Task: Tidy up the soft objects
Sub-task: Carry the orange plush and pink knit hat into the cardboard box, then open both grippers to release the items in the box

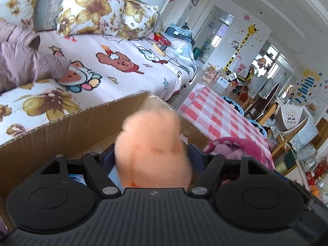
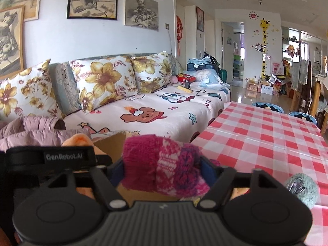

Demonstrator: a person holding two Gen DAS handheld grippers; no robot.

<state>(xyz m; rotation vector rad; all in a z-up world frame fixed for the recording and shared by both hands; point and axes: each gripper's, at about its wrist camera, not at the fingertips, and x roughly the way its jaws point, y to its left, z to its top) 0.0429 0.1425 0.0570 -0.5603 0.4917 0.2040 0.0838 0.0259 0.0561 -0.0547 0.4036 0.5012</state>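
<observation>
We're mid-job, prob. at the drop-off stage. Our left gripper (image 1: 151, 153) has an orange plush toy (image 1: 151, 141) btw its jaws, poised over the open cardboard box (image 1: 61, 131); the toy is blurred, and the blue pads sit right at its sides, so we can't tell whether they squeeze it or have let go. Our right gripper (image 2: 164, 170) is in much the same spot w/ a pink-and-magenta knitted piece (image 2: 164, 164), maybe a hat or sock: it lies btw the jaws, pads just beside it, grip again unclear. In the left view that knit shows over the box's right edge, next to the red-checked tablecloth (image 2: 266, 139). So two soft items are at the box but, as we judge it, not yet settled inside. What's left: a grey-green fluffy thing (image 2: 301, 188) sits on the cloth, well apart from the box, and a mauve padded jacket (image 2: 37, 131) lies on the sofa (image 2: 164, 112). Box contents are mostly hidden from us.
</observation>
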